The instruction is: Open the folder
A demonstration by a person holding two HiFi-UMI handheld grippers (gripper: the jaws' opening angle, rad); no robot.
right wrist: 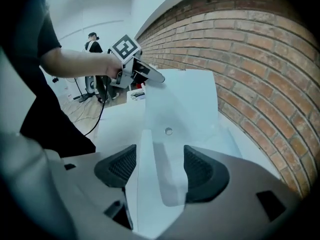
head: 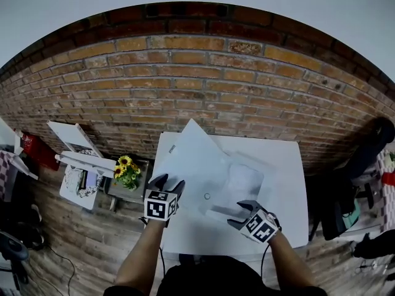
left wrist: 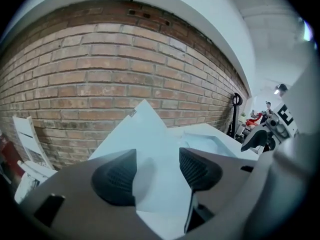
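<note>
Head view: folder flap edge raised off table.

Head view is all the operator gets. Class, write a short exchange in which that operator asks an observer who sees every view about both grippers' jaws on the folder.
Operator: The folder has its cover tilted up off the table. Is the left gripper clamped on it?
Observer: No. Its own view shows the jaws standing apart, with the raised cover in the gap between them.
Operator: And the right gripper?
Observer: Its jaws are apart too. A translucent layer of the folder with a rounded corner runs between them.
</note>
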